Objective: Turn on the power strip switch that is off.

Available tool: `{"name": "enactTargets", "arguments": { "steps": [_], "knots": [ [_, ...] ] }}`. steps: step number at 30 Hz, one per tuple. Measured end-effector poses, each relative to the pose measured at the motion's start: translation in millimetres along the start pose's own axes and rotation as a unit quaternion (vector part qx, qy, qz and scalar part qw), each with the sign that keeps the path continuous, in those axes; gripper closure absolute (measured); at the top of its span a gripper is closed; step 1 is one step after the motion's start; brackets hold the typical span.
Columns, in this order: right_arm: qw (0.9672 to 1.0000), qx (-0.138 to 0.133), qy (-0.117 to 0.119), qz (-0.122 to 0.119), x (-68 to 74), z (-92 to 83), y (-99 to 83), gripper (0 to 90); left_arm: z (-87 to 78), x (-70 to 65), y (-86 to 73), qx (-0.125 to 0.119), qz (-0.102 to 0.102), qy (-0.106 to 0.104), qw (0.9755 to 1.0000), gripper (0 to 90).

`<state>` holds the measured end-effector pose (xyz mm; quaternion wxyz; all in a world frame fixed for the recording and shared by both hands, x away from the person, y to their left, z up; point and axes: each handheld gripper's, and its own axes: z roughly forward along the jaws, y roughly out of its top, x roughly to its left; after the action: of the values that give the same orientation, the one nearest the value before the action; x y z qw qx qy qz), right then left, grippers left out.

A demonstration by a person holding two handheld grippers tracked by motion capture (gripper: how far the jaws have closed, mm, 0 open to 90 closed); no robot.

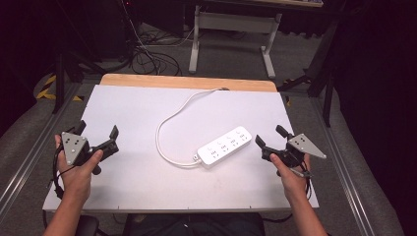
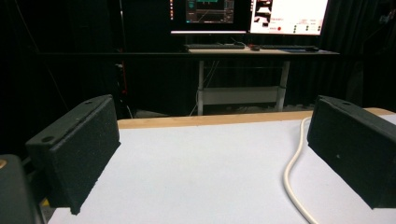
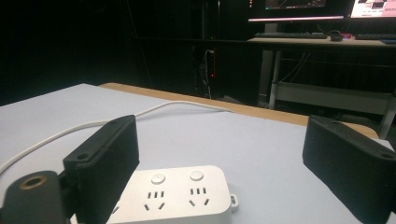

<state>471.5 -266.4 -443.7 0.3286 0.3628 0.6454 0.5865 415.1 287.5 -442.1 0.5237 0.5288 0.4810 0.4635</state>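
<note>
On my white table [image 1: 128,182]: one white plastic power strip [image 1: 225,147], corded. My left gripper [image 1: 98,135] and right gripper [image 1: 269,136] flank it, both released, empty.

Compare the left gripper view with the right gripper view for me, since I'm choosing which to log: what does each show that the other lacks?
Left gripper view alone: a bare stretch of the white table top between its open black jaws.

Right gripper view alone: the white rectangular plastic power strip with round buttons, lying flat by its open jaws.

Both: the white power cable, the table's wooden far edge, and lit monitors on a desk behind.
</note>
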Motion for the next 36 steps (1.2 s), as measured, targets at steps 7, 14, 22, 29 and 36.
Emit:
{"name": "enactTargets", "arguments": {
  "steps": [7, 14, 22, 29, 36],
  "knots": [
    [1.0000, -0.002, -0.003, -0.003, 1.0, -2.1, 0.5, 11.8, 1.1, -0.4, 0.3, 0.000, 0.000, -0.004, 1.0000, 3.2],
    [1.0000, 0.002, -0.002, -0.006, -0.5, -2.4, -0.6, 14.7, 2.5, -0.8, 0.2, 0.000, 0.004, -0.004, 1.0000, 3.3],
    [0.9998, -0.002, -0.020, -0.006, -0.2, -2.5, 0.8, 15.4, 2.4, 0.4, 0.2, 0.000, 0.002, -0.003, 1.0000, 3.3],
    [0.9998, 0.015, 0.011, -0.005, 0.7, -3.7, 1.8, 58.8, 2.4, -1.3, 0.1, -0.001, 0.004, -0.005, 1.0000, 3.4],
    [0.9977, 0.039, 0.044, -0.034, 9.7, -6.0, 9.2, 85.4, 3.2, -0.7, -0.3, 0.002, 0.006, -0.006, 1.0000, 3.7]
  ]
}}
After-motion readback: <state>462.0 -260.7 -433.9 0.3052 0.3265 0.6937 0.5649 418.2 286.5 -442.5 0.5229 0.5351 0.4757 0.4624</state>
